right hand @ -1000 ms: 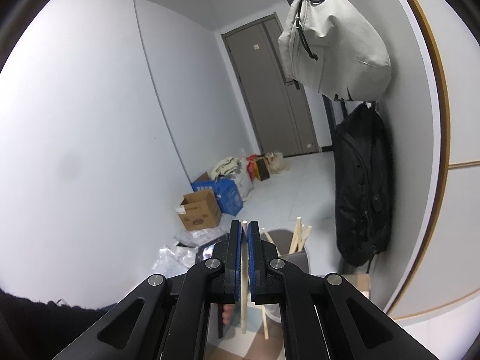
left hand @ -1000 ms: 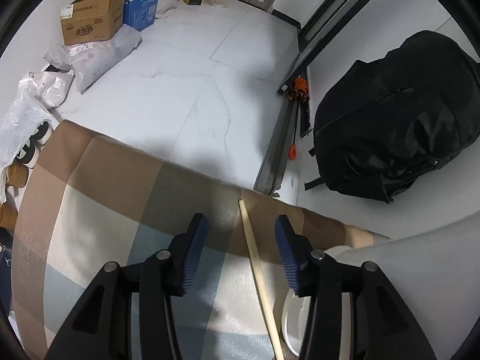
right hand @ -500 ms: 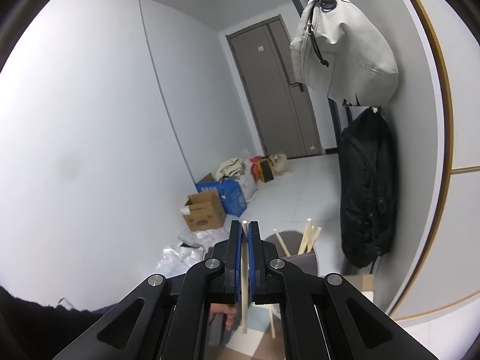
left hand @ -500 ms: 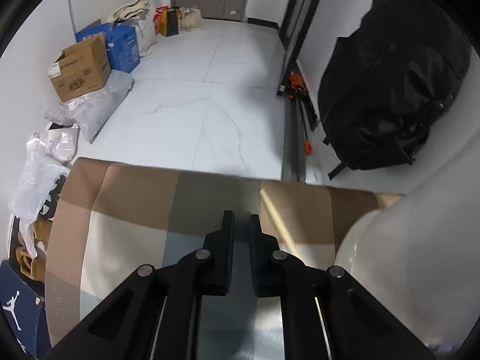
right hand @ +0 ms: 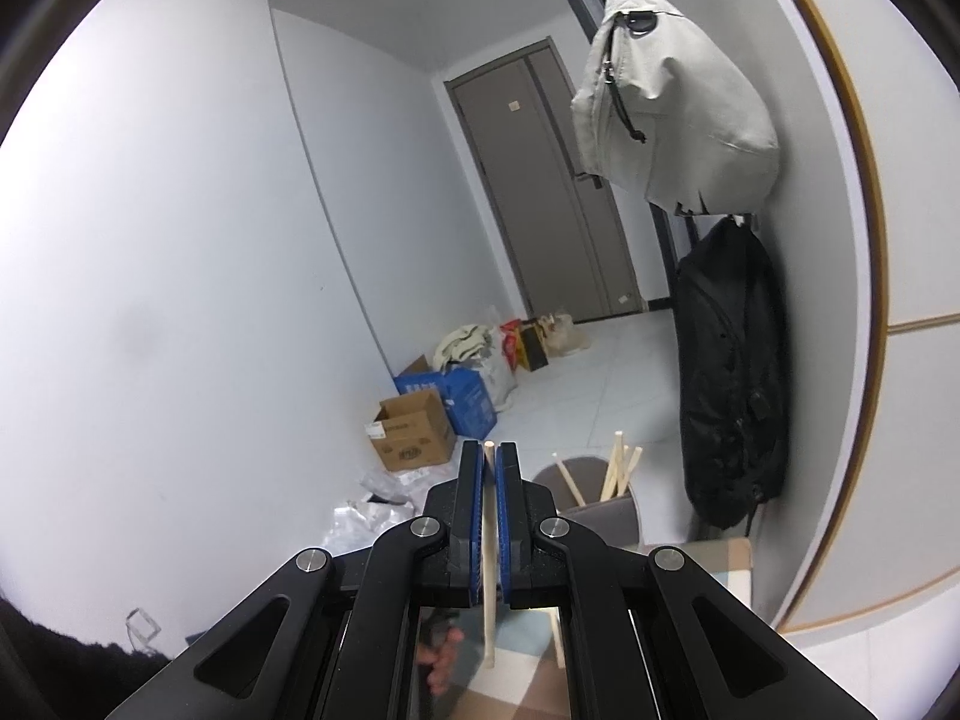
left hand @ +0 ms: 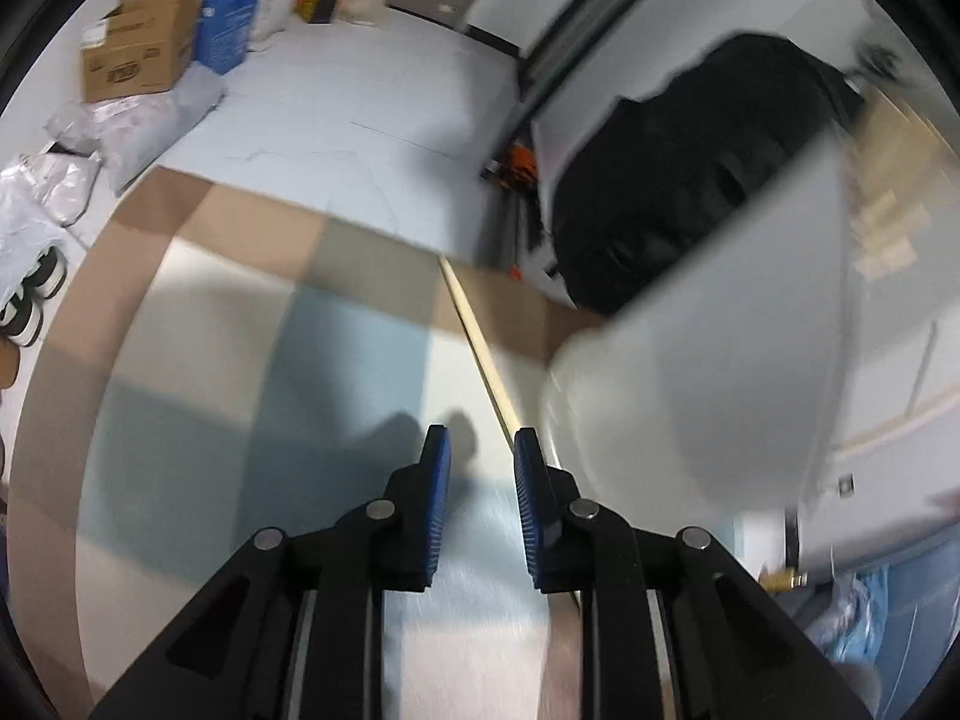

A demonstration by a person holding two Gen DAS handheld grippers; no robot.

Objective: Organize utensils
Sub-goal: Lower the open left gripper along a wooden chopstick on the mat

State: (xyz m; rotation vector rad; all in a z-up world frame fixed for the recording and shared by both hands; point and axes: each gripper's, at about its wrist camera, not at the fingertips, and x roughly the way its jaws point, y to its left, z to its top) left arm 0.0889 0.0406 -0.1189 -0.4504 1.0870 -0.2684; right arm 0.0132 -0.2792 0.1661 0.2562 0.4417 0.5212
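Note:
In the left wrist view a wooden chopstick lies on the checked tablecloth. It runs from the far edge down to my left gripper and passes under the tip of the right-hand finger. The jaws are opening, with a narrow gap and nothing between the blue pads. My right gripper is shut on another chopstick, held almost upright. Just right of it and beyond stands a grey holder with several chopsticks sticking out.
A blurred white rounded container fills the right side next to the left gripper. A black backpack sits past the table edge. A person's fingers show below the right gripper. Cardboard boxes and bags lie on the floor.
The left jaws went from wide around the lying chopstick to shut beside it, then parted a little. The left gripper shifted, bringing the white container closer. The right gripper still holds its chopstick.

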